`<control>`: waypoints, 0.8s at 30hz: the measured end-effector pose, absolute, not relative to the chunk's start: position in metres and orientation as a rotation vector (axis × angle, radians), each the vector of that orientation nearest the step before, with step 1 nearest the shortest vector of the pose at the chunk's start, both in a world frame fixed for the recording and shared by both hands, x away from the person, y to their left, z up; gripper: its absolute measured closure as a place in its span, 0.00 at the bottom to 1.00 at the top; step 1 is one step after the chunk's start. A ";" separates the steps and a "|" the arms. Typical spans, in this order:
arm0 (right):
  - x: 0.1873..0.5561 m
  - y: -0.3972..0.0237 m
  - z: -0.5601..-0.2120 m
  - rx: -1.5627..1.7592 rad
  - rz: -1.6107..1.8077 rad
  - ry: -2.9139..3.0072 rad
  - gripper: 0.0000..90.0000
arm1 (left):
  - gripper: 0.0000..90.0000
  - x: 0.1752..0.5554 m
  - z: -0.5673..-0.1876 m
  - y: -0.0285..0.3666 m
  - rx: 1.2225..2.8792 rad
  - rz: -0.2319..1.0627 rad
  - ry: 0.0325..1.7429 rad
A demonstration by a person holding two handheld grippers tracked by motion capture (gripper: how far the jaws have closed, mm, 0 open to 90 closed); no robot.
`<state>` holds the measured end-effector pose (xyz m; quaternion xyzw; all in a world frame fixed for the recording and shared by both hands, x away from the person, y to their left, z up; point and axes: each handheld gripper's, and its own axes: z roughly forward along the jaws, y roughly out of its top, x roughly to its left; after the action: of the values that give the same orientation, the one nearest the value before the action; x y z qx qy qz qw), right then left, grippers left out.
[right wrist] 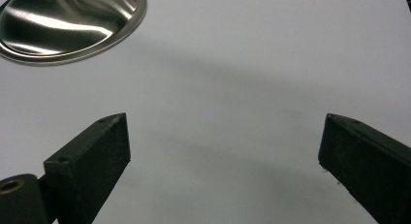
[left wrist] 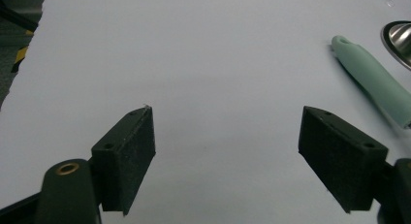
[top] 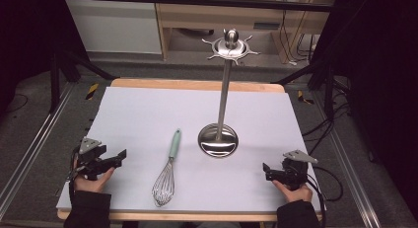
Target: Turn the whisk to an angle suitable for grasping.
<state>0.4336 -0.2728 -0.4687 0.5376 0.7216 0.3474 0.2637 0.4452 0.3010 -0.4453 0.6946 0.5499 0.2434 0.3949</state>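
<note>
Whisk [top: 167, 170] flat on the white table sheet [top: 148, 114], front centre, wire head toward the person, mint-green handle [top: 174, 144] pointing away toward the far edge. Lying free, nothing touching it. Handle end also seen at the right edge of the left gripper view [left wrist: 375, 86], just beside the stand's base rim.

Steel utensil stand [top: 223, 97] upright just right of the whisk handle: round polished base [top: 218, 140] on the sheet, thin post, hook ring with knob on top [top: 230, 45]. Hooks bare. Base close to the handle tip, not touching.

Left gripper [top: 118, 156] resting low at the sheet's left edge, held in the left hand [top: 91, 181], jaws aimed toward the whisk, well apart from it. Jaws spread wide, only bare sheet between the pads [left wrist: 128, 153].

Right gripper [top: 266, 171] at the sheet's right front, held in the right hand [top: 293, 191], jaws pointing left toward the stand base. Jaws likewise spread wide, nothing between the pads [right wrist: 94, 161]; base [right wrist: 72, 20] sits ahead at upper left of that view, clear of the jaws.

Wooden table edge [top: 197, 84] showing beyond the sheet at the far side.
</note>
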 end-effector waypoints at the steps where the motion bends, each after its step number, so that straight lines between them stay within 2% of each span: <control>1: 0.433 -0.272 -0.469 1.453 0.940 1.956 0.06 | 0.23 0.445 -0.445 0.299 1.765 0.616 1.390; 24: 0.430 -0.268 -0.468 1.462 0.850 1.956 0.11 | 0.24 0.449 -0.426 0.257 1.834 0.557 1.251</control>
<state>0.4303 -0.2681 -0.4684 0.5437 0.7274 0.3160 0.2745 0.4487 0.2571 -0.4261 0.7296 0.4977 0.2217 0.4134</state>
